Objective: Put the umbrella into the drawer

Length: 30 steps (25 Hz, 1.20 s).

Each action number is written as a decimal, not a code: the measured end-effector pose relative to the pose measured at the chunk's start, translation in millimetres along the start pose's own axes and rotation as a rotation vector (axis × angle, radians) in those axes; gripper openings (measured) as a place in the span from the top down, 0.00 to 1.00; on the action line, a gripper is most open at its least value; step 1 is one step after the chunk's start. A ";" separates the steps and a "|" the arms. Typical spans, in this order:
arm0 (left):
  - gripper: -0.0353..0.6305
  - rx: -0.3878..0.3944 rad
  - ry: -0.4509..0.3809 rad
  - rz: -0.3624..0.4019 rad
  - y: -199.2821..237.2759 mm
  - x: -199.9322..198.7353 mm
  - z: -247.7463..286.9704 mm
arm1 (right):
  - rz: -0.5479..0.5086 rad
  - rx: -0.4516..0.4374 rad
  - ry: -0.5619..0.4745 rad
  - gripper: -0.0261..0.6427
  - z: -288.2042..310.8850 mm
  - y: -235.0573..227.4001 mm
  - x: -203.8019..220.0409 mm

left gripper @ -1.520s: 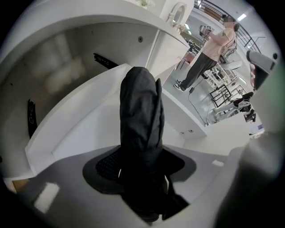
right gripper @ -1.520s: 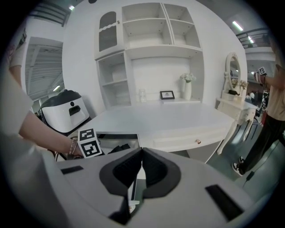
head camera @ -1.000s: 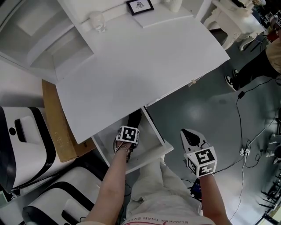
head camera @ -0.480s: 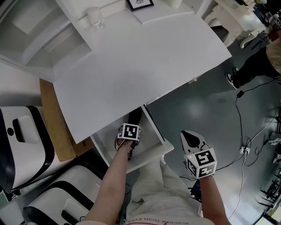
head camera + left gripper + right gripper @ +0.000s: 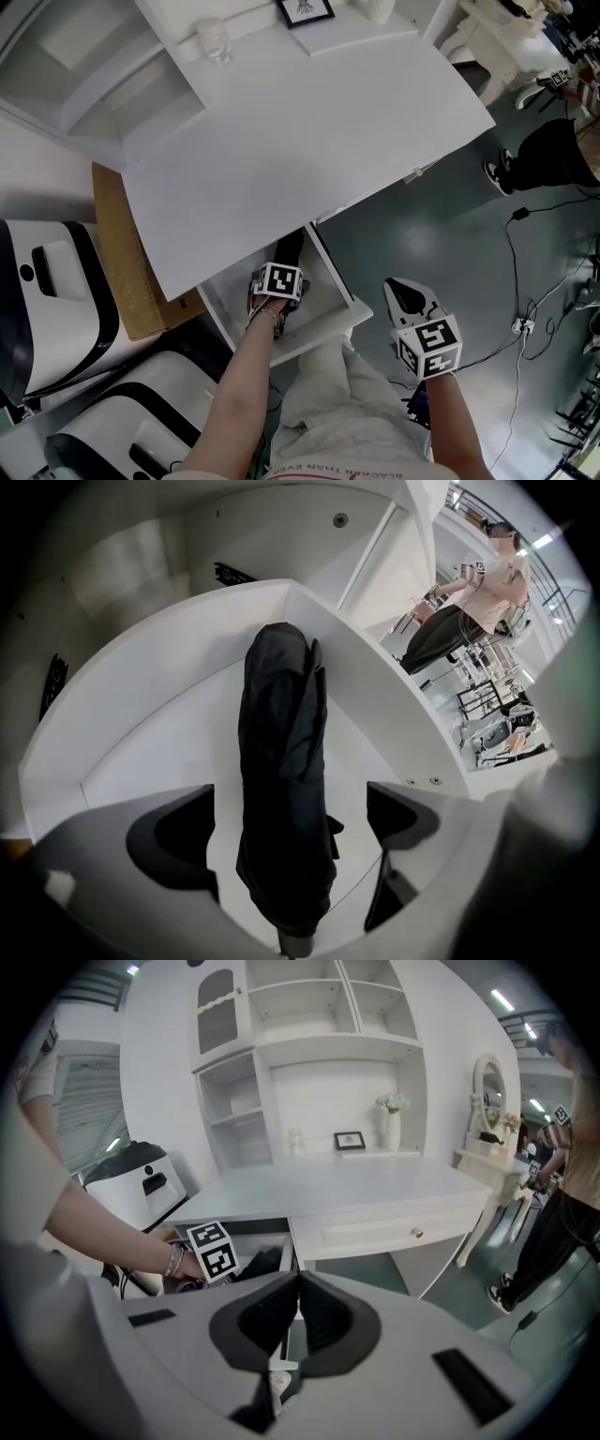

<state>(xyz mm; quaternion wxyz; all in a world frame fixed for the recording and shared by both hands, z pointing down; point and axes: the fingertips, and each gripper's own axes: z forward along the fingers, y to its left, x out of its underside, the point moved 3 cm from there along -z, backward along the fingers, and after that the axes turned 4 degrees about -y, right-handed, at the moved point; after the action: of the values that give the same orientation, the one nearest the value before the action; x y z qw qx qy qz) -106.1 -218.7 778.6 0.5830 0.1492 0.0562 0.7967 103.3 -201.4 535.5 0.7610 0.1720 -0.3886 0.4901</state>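
Observation:
A folded black umbrella [image 5: 281, 761] lies lengthwise in the open white drawer [image 5: 375, 696]. My left gripper [image 5: 291, 832] points steeply down over the umbrella's near end. Its jaws are opening, one on each side of the umbrella, and the pads [image 5: 178, 841] stand clear of the fabric. In the head view the left gripper [image 5: 278, 284] is inside the drawer [image 5: 328, 323], with the umbrella [image 5: 289, 251] dark under the desk edge. My right gripper [image 5: 406, 292] hangs to the right of the drawer over the floor. Its jaws are shut with nothing in them [image 5: 298, 1312].
The white desk top [image 5: 300, 141] overhangs the back of the drawer and carries a small picture frame [image 5: 305, 9]. A closed drawer with a knob [image 5: 417, 1234] is on the right. A white machine [image 5: 47, 300] and a brown board [image 5: 122, 272] stand at the left. Cables [image 5: 525, 281] and a person's legs [image 5: 553, 159] are on the floor at the right.
Both grippers keep their places in the head view. The person at the right edge has shifted a little.

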 end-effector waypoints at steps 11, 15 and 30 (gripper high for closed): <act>0.18 -0.027 -0.017 0.034 -5.6 3.2 -31.5 | -0.035 -0.008 -0.048 0.95 -14.5 2.8 -21.4; 0.18 -0.024 -0.030 0.060 -13.9 3.9 -47.2 | -0.054 -0.012 -0.072 0.95 -19.3 2.0 -30.9; 0.20 0.001 -0.286 0.038 -22.2 -22.1 -128.1 | -0.147 -0.029 -0.180 0.95 -38.8 5.3 -70.9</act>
<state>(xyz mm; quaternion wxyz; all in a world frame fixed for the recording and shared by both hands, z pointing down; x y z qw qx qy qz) -118.6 -221.9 647.3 0.5696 0.2624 -0.0298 0.7784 99.6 -217.4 456.2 0.7594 0.2324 -0.4486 0.4099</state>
